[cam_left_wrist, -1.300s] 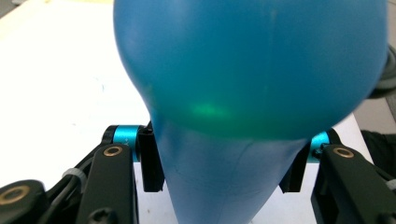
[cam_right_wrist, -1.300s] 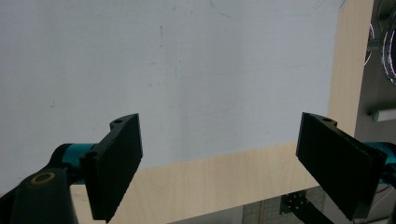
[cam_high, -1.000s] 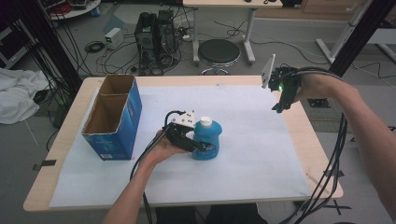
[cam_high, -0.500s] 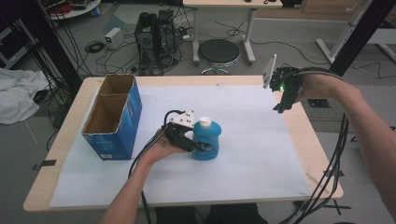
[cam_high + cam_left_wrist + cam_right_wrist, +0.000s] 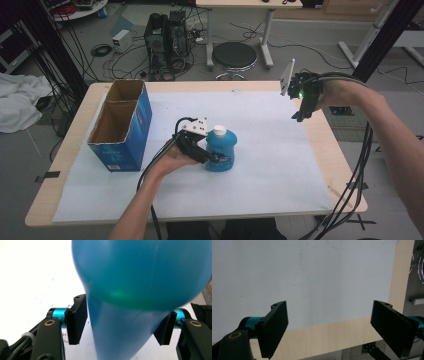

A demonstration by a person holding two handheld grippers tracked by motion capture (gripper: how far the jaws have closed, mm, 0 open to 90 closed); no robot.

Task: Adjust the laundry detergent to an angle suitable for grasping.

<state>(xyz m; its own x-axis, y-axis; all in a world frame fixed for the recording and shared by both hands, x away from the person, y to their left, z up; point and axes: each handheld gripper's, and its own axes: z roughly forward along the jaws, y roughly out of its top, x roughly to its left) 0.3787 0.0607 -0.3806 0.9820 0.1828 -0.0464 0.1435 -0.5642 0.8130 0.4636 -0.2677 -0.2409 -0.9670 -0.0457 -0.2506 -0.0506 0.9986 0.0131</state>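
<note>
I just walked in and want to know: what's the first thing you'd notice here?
The blue bottle with a white cap stands out, upright in the middle of the white-covered table. The left gripper has it between its jaws, which have just been opening, with a gap at each side. A tall blue box, open on top, stands at the table's left, and the right gripper hangs open over the far right corner.

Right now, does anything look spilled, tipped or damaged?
Nothing stands out. The blue bottle stands upright, capped, between the left gripper jaws, which have just been opening. The box stands upright on the table.
</note>
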